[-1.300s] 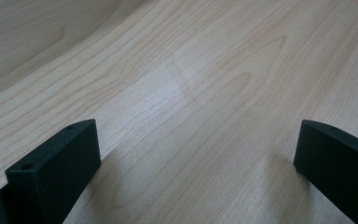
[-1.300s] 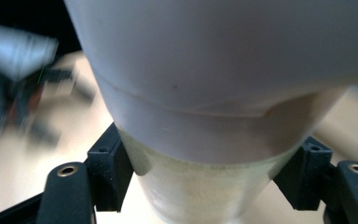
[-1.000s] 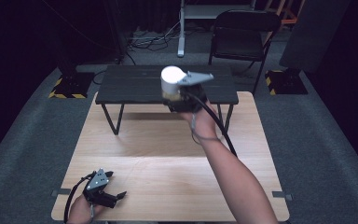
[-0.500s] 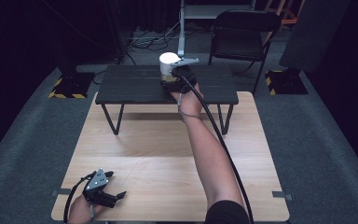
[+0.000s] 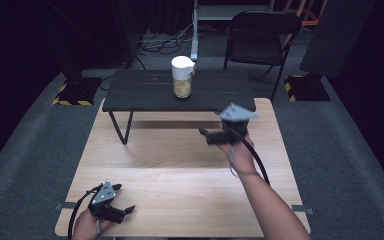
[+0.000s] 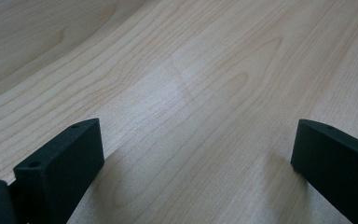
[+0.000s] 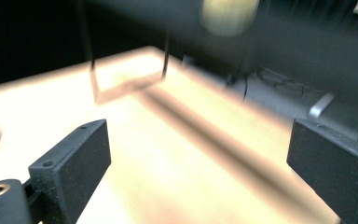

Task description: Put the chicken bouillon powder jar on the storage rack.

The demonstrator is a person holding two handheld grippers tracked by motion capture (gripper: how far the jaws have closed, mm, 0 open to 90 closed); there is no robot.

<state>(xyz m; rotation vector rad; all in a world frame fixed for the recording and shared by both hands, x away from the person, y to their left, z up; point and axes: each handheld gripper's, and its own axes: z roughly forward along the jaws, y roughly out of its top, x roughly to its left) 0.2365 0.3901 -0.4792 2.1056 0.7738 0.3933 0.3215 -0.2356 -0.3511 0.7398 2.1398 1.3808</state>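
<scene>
Jar stands upright mid-bench, looks like glass: rigid, slick, breakable. I'd grip below the white lid. Both grippers' fingers wide, empty.

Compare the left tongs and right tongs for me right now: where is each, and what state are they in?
The left tongs sit low at the wooden table's near left corner; the right tongs are raised farther out, near the black bench. The left gripper view is sharp, the right gripper view motion-blurred. Both are open and empty.

light wood table | small black bench stands on its far end | lidded jar on bench
</scene>
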